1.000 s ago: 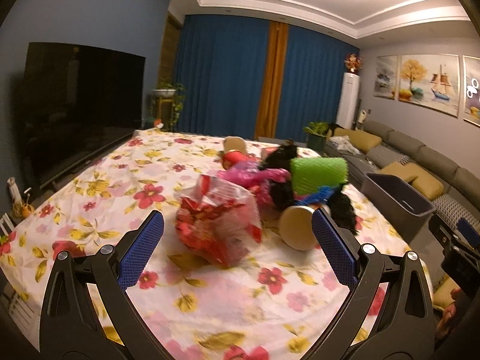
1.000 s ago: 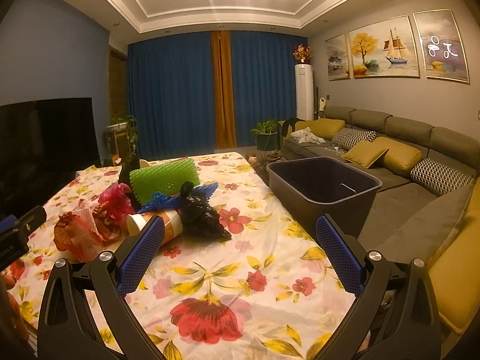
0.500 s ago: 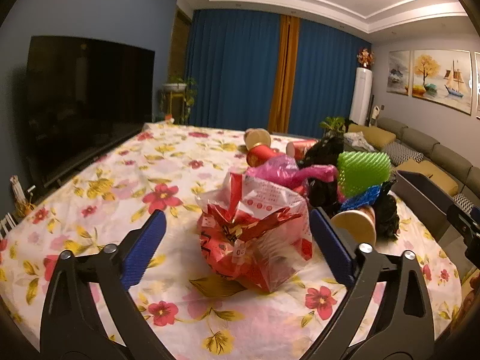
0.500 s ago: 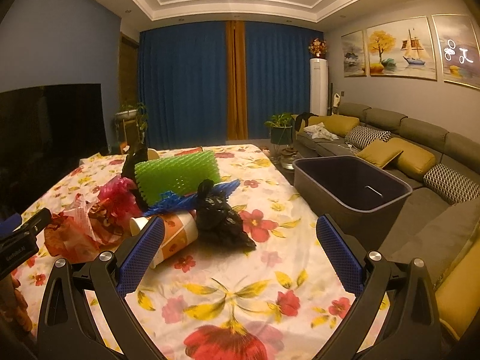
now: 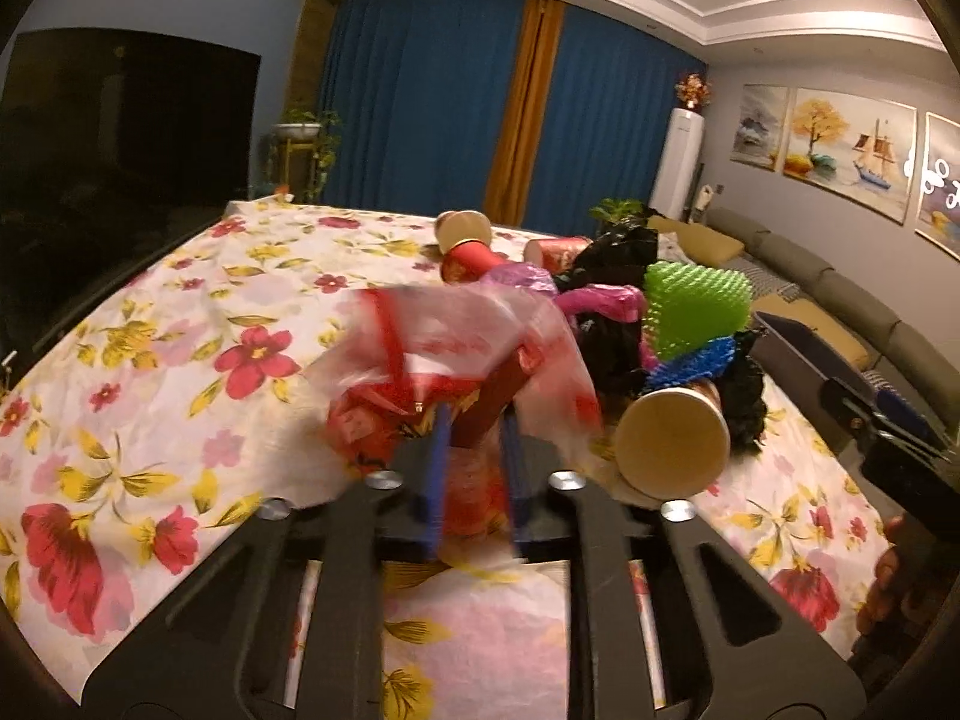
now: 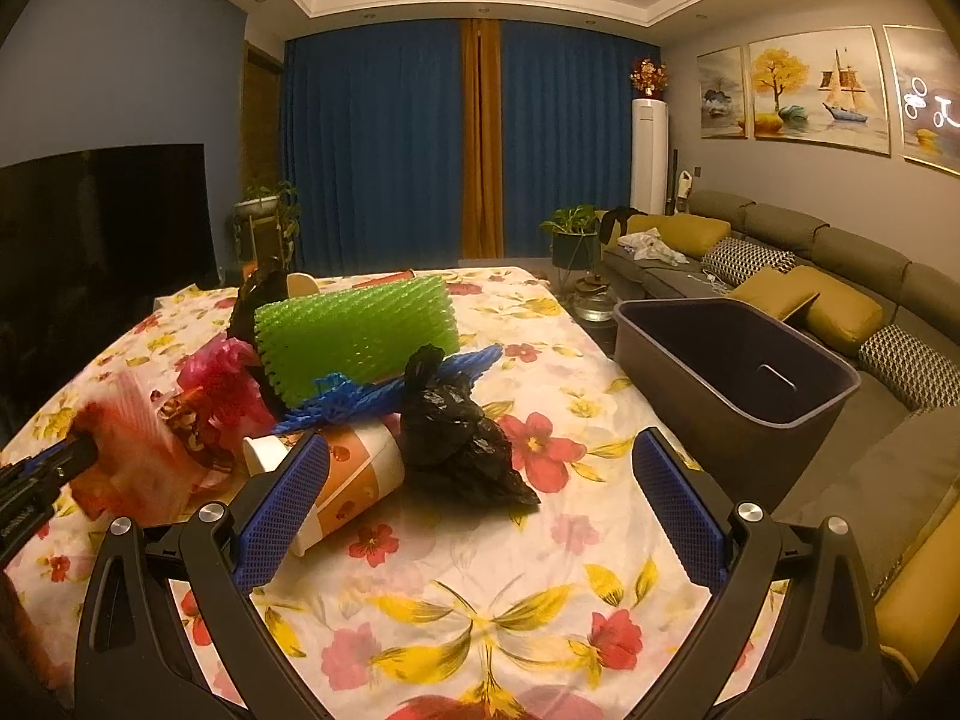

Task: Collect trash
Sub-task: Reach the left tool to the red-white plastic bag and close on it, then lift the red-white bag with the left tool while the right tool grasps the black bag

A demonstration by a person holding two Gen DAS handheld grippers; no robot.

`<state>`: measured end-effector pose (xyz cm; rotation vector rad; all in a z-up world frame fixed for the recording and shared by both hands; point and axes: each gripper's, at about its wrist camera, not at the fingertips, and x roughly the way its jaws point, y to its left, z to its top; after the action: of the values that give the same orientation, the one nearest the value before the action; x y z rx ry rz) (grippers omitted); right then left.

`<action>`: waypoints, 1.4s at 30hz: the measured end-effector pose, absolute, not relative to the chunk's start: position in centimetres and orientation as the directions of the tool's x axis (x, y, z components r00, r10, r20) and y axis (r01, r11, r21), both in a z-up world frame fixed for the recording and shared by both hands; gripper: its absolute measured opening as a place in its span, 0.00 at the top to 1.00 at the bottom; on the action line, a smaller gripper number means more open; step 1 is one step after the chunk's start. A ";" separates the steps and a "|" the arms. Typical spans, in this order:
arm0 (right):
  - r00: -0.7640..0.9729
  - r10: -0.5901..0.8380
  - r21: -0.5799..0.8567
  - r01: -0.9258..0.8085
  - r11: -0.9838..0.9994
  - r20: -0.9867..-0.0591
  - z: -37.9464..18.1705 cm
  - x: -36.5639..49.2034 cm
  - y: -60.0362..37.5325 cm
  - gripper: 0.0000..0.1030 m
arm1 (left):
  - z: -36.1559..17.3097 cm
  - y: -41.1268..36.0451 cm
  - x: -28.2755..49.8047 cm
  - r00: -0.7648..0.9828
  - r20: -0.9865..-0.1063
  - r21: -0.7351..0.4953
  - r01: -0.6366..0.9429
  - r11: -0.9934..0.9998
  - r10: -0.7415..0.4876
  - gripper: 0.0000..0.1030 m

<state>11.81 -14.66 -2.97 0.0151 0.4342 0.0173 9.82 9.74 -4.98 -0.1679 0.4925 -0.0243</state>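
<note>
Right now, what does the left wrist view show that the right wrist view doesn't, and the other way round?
Left only: the left gripper closing on the red-and-clear plastic bag, bag between its fingers, plus red cups behind the pile.

Right only: the open right gripper with nothing between its fingers, and the inside of the dark bin.

Both: the green foam net, the paper cup, the black bag and the floral tablecloth.
</note>
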 end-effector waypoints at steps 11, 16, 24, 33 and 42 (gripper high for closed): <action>0.886 0.046 0.042 -0.029 0.999 -0.462 -4.3 15.5 -15.6 0.15 | -2.4 9.2 8.6 0.921 -0.375 -0.200 0.030 0.979 -0.105 0.92; 0.861 0.069 0.043 -0.055 0.998 -0.503 -5.1 17.5 -15.2 0.24 | -1.6 8.5 9.0 0.931 -0.352 -0.192 0.035 0.981 -0.102 0.92; 0.801 0.134 0.065 -0.119 0.991 -0.583 -6.1 20.1 -14.6 0.53 | -1.9 8.2 10.0 0.921 -0.371 -0.212 0.043 0.976 -0.121 0.92; 0.808 0.150 0.075 -0.131 0.989 -0.569 -6.0 19.3 -15.3 0.92 | -1.7 8.1 10.0 0.921 -0.370 -0.211 0.046 0.976 -0.123 0.92; 0.861 0.149 0.098 -0.116 0.988 -0.486 -3.2 16.1 -18.0 0.95 | -0.7 6.9 9.1 0.932 -0.331 -0.205 0.081 0.975 -0.147 0.92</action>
<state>16.10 -17.97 -3.18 0.0660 0.5144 0.1388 9.10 6.85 -0.67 -0.1898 0.3522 -0.1176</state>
